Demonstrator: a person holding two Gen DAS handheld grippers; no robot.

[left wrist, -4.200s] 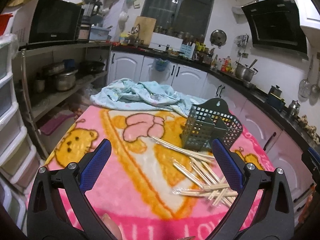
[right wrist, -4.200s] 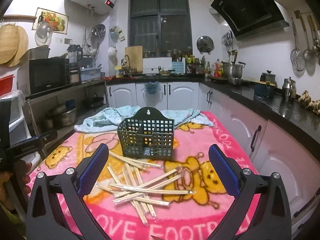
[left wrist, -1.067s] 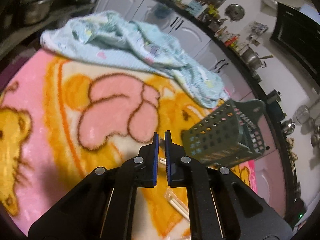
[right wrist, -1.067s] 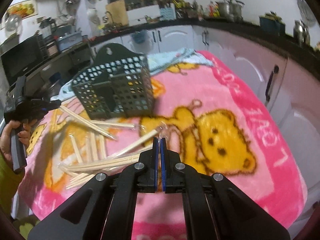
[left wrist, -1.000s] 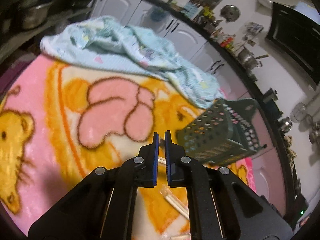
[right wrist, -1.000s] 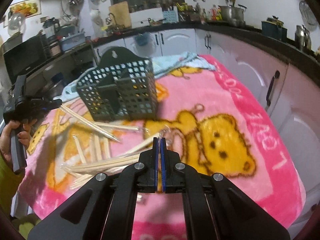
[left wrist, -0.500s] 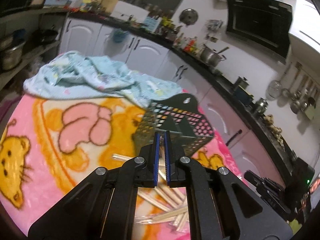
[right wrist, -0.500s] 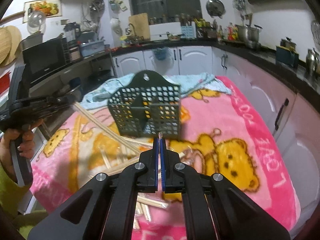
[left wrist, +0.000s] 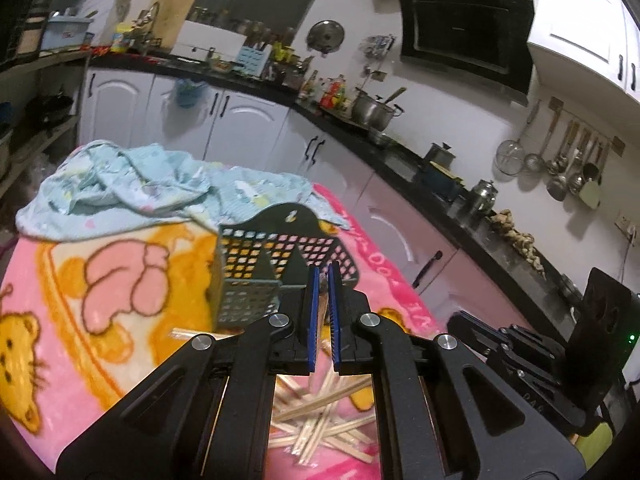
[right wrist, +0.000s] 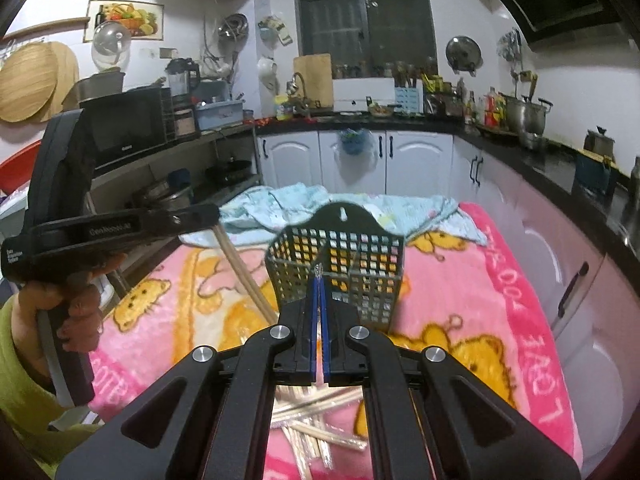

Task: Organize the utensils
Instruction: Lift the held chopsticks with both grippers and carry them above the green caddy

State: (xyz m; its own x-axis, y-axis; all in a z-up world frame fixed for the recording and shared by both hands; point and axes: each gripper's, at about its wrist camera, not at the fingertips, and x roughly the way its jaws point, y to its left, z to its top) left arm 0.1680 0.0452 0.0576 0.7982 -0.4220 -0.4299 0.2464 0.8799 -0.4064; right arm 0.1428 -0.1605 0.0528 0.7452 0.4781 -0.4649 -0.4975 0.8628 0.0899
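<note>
A dark green perforated utensil basket (left wrist: 276, 258) (right wrist: 340, 264) stands upright on the pink cartoon blanket (left wrist: 120, 320) (right wrist: 480, 304). Several wrapped wooden chopstick pairs (left wrist: 320, 420) (right wrist: 316, 420) lie scattered in front of it. My left gripper (left wrist: 323, 276) is shut on a chopstick pair (right wrist: 244, 276), held raised and hanging down left of the basket in the right wrist view. My right gripper (right wrist: 319, 284) is shut on a wrapped chopstick pair (right wrist: 319, 272), lifted in front of the basket; its body shows at the right of the left wrist view (left wrist: 560, 356).
A crumpled light blue cloth (left wrist: 152, 184) (right wrist: 304, 200) lies on the table behind the basket. Black kitchen counters with white cabinets (right wrist: 360, 160) run behind and to the right. Shelves with a microwave (right wrist: 120, 128) stand to the left.
Both grippers closed on chopstick pairs on the blanket and lifted them. In the last half second both rose further and came nearer the basket.
</note>
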